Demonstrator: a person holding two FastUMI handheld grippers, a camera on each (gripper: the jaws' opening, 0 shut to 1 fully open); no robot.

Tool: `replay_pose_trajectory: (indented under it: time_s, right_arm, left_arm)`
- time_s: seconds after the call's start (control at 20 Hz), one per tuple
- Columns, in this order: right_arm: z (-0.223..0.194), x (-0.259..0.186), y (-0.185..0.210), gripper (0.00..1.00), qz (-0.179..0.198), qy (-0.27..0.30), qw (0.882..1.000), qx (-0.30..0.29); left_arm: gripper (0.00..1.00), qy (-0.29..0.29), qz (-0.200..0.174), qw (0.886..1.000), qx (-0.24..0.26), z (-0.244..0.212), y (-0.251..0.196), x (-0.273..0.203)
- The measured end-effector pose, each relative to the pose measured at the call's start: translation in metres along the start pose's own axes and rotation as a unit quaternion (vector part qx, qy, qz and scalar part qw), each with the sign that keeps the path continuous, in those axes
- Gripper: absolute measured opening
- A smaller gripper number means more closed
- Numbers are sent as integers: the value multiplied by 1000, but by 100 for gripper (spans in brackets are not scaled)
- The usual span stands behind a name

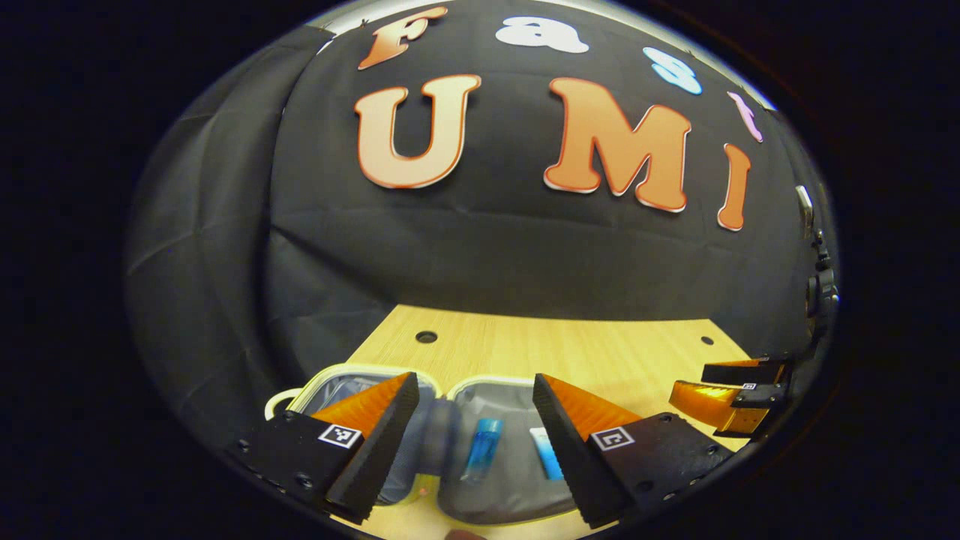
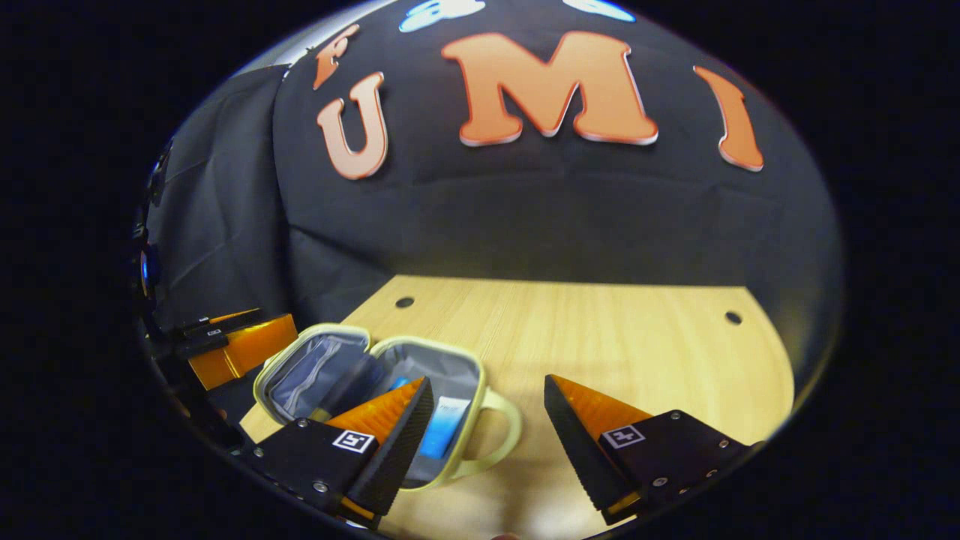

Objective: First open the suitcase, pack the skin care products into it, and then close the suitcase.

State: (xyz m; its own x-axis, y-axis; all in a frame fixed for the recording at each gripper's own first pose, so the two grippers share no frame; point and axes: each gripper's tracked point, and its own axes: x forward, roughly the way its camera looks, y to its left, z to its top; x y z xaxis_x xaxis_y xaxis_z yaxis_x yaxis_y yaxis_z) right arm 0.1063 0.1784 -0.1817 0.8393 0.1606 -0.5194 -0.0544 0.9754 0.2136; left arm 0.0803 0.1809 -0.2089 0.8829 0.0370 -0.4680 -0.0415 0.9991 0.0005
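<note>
Both grippers — left (image 1: 476, 409), right (image 2: 487, 412) — hang with jaws released above the open suitcase (image 2: 330, 334) holding skincare tubes (image 1: 482, 446).

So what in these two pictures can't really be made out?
- Left gripper view: the open pale-green suitcase with grey lining has its near edge cut off by the picture's edge and both sides hidden by the left tongs.
- Same view: a dark item beside the blue bottle is too blurred to identify.
- Right gripper view: the right tongs cover part of the blue-and-white tube.
</note>
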Motion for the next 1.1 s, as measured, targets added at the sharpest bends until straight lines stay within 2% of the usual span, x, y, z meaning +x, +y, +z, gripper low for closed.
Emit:
replay_pose_trajectory:
  time_s: [0.25, 0.55, 0.8, 1.1]
  right_arm:
    - [69, -48, -38, 94, -37, -117, 992, -35]
    - [116, -86, -72, 94, -61, -208, 976, -30]
    - [127, -102, -82, 94, -74, -240, 966, -68]
    - [139, -103, -75, 94, -65, -267, 957, -91]
  left_arm:
    - [95, -71, -27, 997, 11, 47, -60, -22]
    - [97, -136, -56, 989, 24, 89, -124, -49]
    - [95, -185, -78, 980, 14, 111, -166, -64]
    - [97, -201, -69, 977, 31, 120, -171, -66]
